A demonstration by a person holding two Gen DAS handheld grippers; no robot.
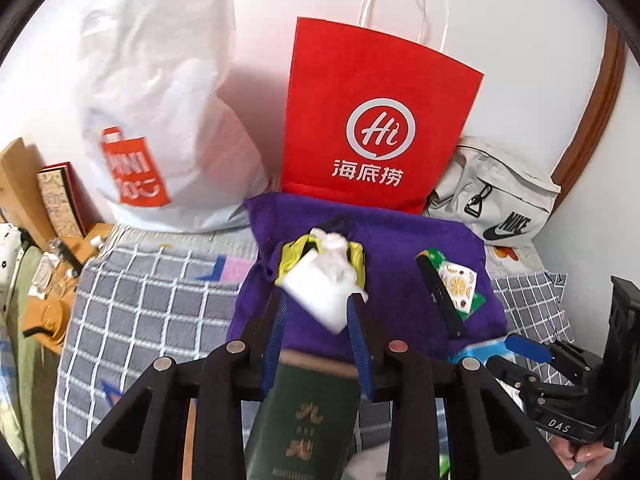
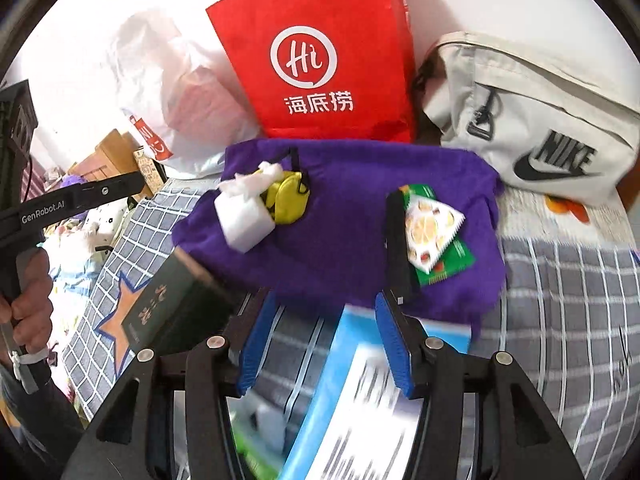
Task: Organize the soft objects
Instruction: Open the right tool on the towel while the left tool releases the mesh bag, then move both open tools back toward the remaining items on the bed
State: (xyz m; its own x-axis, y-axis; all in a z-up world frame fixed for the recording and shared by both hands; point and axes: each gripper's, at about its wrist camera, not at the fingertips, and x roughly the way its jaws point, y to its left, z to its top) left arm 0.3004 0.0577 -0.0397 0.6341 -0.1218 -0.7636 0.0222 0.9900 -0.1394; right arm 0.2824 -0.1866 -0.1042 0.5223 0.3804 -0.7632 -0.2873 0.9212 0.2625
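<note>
Left wrist view, my left hand-held gripper (image 1: 318,312) spread wide around a white tissue pack (image 1: 320,292), gripping nothing, right hand-held gripper (image 2: 324,320) equally wide, empty, red bag (image 1: 376,120) reading "Hi", grey bag (image 2: 532,120) reading "NIKE".

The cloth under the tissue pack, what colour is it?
Purple cloth, clearest in the right wrist view.

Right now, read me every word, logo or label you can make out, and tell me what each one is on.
"Hi 海底捞": red paper bag
"NIKE" with swoosh: pale grey bag
"MINI", partly creased: white plastic bag
"GenRobot.AI": left gripper arm
"DAS": right gripper body
Dark green box, blue sheet: print unreadable.
</note>
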